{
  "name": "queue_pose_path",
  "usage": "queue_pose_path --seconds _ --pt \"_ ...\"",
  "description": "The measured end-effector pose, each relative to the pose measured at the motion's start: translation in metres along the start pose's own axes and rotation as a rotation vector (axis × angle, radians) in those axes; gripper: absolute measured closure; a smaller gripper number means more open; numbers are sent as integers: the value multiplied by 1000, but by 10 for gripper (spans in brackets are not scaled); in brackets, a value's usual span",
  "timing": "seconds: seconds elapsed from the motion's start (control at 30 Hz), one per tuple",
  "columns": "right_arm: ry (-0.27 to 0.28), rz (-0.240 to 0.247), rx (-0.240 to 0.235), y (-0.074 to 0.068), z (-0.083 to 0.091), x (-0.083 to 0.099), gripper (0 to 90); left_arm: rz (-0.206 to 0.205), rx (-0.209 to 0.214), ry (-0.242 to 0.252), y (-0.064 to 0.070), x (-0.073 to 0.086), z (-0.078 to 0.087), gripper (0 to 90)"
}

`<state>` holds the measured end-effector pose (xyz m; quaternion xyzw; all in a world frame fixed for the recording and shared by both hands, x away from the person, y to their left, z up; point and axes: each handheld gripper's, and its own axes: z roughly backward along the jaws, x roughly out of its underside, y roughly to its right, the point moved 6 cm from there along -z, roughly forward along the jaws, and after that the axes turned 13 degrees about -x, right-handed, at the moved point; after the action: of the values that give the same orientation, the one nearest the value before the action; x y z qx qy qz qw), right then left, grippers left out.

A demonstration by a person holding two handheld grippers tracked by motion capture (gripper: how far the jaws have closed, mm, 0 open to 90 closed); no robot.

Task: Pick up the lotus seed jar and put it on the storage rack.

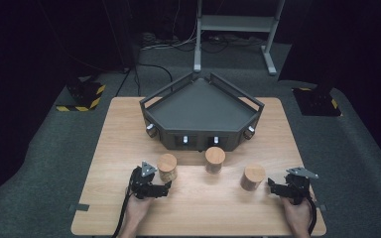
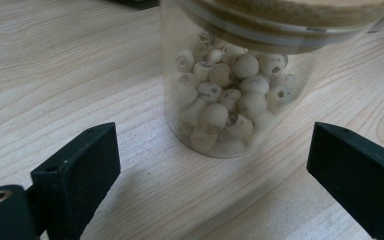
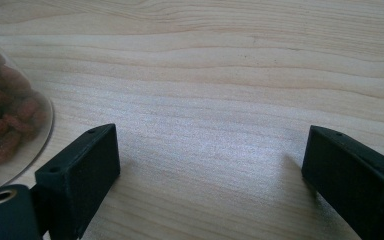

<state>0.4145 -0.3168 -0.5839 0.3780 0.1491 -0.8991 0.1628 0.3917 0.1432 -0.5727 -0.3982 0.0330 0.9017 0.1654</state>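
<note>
Left gripper (image 2: 215, 170) released, jaws wide, bead jar (image 2: 230, 95) at twelve o'clock; right gripper (image 3: 210, 170) released, nut jar (image 3: 5, 115) at ten o'clock.

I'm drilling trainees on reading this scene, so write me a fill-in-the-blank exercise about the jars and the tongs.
1. The number of cork-lidded jars standing on the wooden table is ____.
2. The jar with pale round beads stands ahead of the left tongs, whose jaws are ____.
3. The right tongs hold nothing; the jar with reddish-brown pieces sits at the ____ edge of the right gripper view.
4. The dark angular tray behind the jars is ____.

Missing words: three; open; left; empty
</note>
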Motion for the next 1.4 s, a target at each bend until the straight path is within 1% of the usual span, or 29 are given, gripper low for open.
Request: queue_pose_path --seconds 0.23,0.4,0.5,0.97,1.2,1.4 --pt "0 0 0 0 0 0 81 -19 3 5 7 -10 -4 77" --pt "0 0 0 0 0 0 82 -17 3 3 11 -15 -8 83" --pt "0 0 0 0 0 0 82 -30 -12 2 13 -17 -11 91" --pt "0 0 0 0 0 0 82 -14 -34 21 20 -24 -18 129" --pt "0 0 0 0 0 0 82 -14 -50 27 19 -25 -20 150" --pt "0 0 0 0 0 0 82 1 -55 31 18 -25 -22 181"
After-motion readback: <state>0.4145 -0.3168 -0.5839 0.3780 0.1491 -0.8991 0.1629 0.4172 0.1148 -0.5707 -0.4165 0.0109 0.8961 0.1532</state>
